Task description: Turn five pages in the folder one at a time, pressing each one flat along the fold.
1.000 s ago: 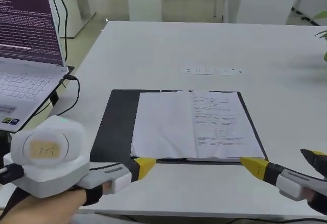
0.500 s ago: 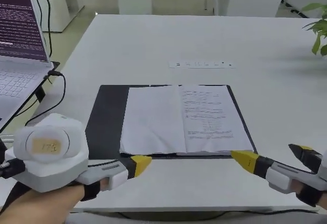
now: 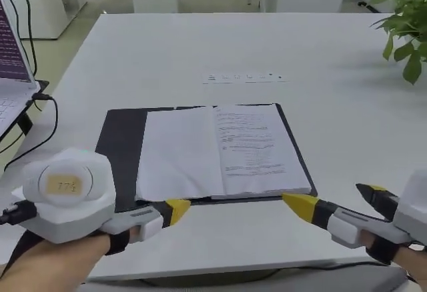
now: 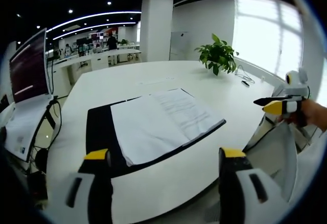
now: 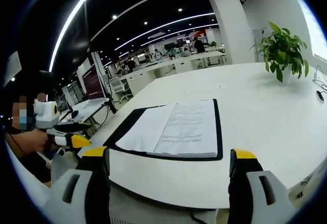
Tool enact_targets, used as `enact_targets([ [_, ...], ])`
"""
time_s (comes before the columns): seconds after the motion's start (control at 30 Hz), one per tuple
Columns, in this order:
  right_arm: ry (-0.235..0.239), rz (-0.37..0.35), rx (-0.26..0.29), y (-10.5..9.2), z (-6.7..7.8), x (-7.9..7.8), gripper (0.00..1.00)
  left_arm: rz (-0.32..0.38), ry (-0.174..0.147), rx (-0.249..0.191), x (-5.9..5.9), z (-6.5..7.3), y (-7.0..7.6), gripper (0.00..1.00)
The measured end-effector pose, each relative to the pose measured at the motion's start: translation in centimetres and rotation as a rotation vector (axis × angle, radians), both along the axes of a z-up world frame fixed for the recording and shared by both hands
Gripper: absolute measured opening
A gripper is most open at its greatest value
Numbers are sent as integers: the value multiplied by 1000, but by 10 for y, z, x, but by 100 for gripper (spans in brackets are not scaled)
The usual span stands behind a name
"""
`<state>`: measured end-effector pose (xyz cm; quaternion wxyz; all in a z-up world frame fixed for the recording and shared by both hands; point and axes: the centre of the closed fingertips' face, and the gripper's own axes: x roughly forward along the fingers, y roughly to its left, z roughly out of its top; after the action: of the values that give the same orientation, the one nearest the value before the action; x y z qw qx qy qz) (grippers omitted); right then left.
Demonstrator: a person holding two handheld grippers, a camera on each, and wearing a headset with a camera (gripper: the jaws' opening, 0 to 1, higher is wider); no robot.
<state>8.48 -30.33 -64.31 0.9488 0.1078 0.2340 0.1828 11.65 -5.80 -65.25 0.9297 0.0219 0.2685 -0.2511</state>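
A black folder [image 3: 120, 145] lies open on the white table [image 3: 200, 45], with a blank page [image 3: 177, 152] on the left and a printed page [image 3: 250, 147] on the right. My left gripper [image 3: 172, 212] hovers open at the folder's near left corner, its yellow tips apart in the left gripper view [image 4: 164, 155]. My right gripper [image 3: 333, 200] is open too, just off the near right corner, with nothing between its jaws [image 5: 168, 153]. Neither touches the pages. The folder also lies ahead of each gripper [image 4: 102, 132] [image 5: 218, 132].
A laptop [image 3: 10, 65] and its cable [image 3: 37, 135] sit at the table's left edge. A green plant [image 3: 403, 29] stands at the far right. A small printed strip [image 3: 243, 77] lies beyond the folder. The table's front edge runs just under both grippers.
The head camera has swung to the right, so the laptop slid out of the picture and the plant came in. Folder and pages lie as before. Both grippers stay open.
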Motion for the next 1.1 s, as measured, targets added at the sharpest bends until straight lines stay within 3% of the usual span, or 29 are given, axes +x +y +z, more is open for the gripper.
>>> enact_targets([
  [0.63,-8,-26,-1,3,-4,-4,92,-228,-4,31,44,-15,-86,78],
  [0.93,6,-54,8,1,-13,-6,91,-308,2,24,69,-36,-137,74],
  [1.1,12,-54,3,4,-18,-6,92,-331,17,13,75,-47,-162,72],
])
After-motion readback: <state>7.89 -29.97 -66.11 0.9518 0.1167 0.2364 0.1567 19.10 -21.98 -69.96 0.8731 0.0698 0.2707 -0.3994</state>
